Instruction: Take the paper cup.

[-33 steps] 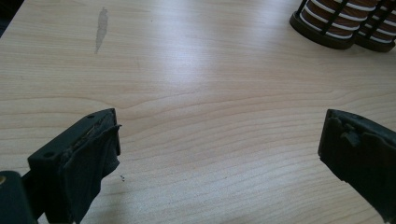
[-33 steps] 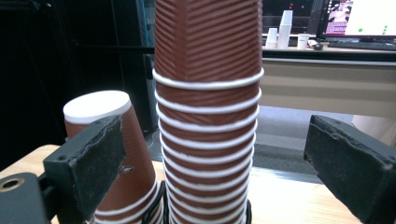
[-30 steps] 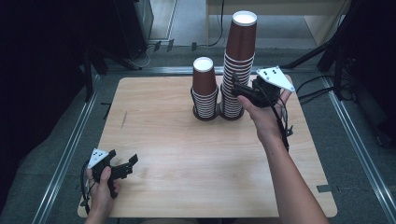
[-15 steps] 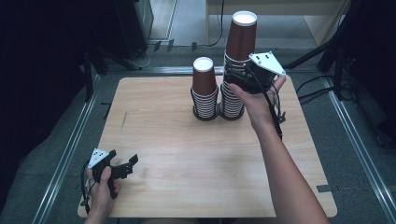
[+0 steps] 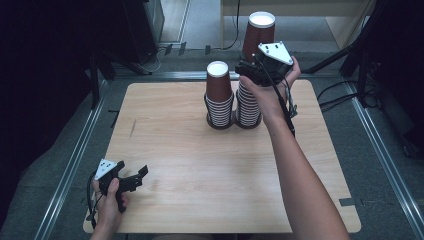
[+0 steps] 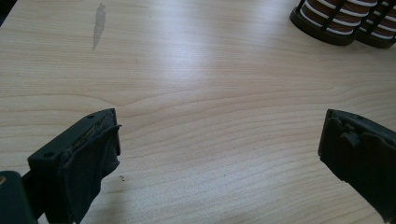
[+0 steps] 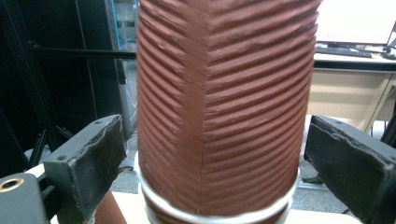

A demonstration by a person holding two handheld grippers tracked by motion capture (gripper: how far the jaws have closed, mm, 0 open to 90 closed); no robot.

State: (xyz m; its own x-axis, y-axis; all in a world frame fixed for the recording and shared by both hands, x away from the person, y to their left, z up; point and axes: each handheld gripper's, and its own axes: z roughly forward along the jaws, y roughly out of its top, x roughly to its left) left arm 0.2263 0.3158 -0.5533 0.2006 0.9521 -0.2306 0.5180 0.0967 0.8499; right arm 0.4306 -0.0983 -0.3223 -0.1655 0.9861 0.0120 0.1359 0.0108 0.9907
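Observation:
Two stacks of brown ribbed paper cups stand in black wire holders at the back of the table: a short stack (image 5: 219, 95) and a tall stack (image 5: 257, 35) to its right. My right gripper (image 5: 243, 70) is raised to the upper part of the tall stack, open. In the right gripper view the top cup (image 7: 224, 93) sits between the two jaws of my right gripper (image 7: 215, 154), with a small gap on each side. My left gripper (image 5: 141, 175) rests low at the table's front left, open, and between the jaws of my left gripper (image 6: 219, 140) there is only bare wood.
The wooden table (image 5: 200, 165) is bare across its middle and front. The holder bases (image 6: 327, 28) lie far ahead of the left gripper. A dark smudge (image 6: 98, 23) marks the wood. Metal rails (image 5: 75, 160) and cables (image 5: 335, 95) run beside the table.
My right gripper has climbed from the lower half of the tall stack up to its top cup and swung in around it. The left gripper has stayed where it was.

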